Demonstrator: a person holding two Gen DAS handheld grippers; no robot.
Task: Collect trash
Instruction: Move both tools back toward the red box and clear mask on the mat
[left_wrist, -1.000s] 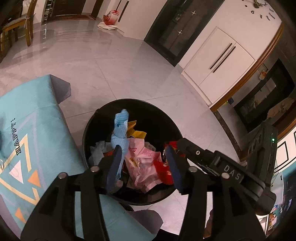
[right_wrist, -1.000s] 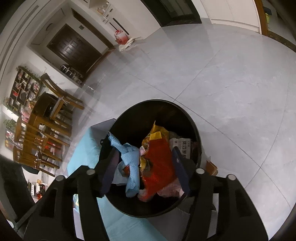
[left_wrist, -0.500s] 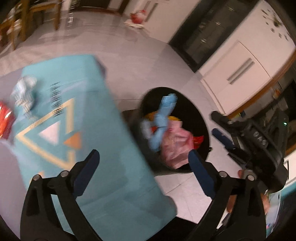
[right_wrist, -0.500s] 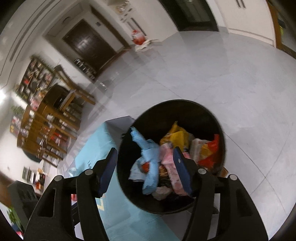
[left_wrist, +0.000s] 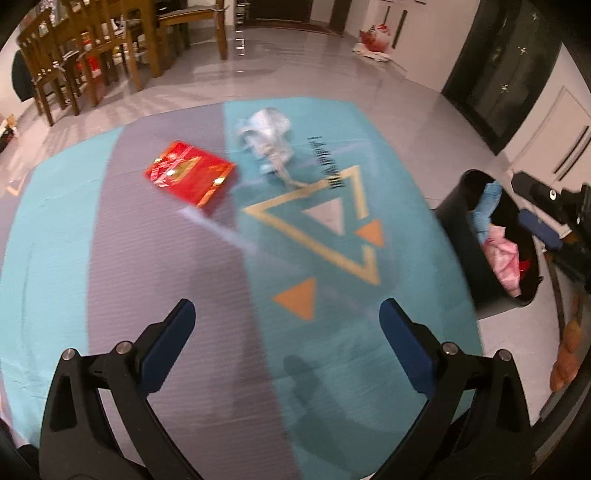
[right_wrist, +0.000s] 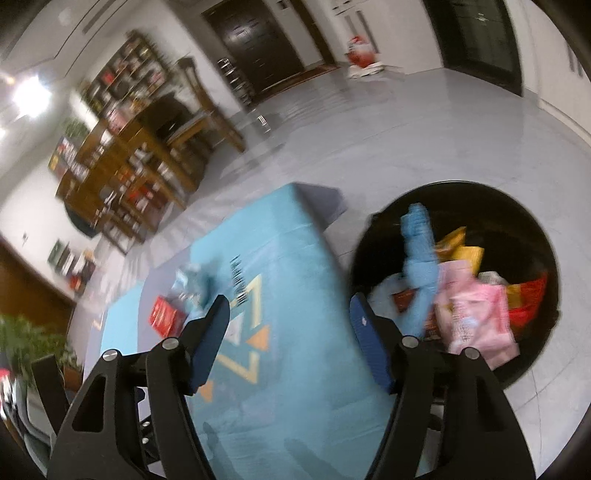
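Left gripper jaws wide apart, empty, over the teal tablecloth. Right gripper jaws also apart, empty, between table edge and black trash bin. Farther out on the cloth: red packet, crumpled clear plastic wrapper just beside it. Bin holds blue, pink, yellow and red wrappers.
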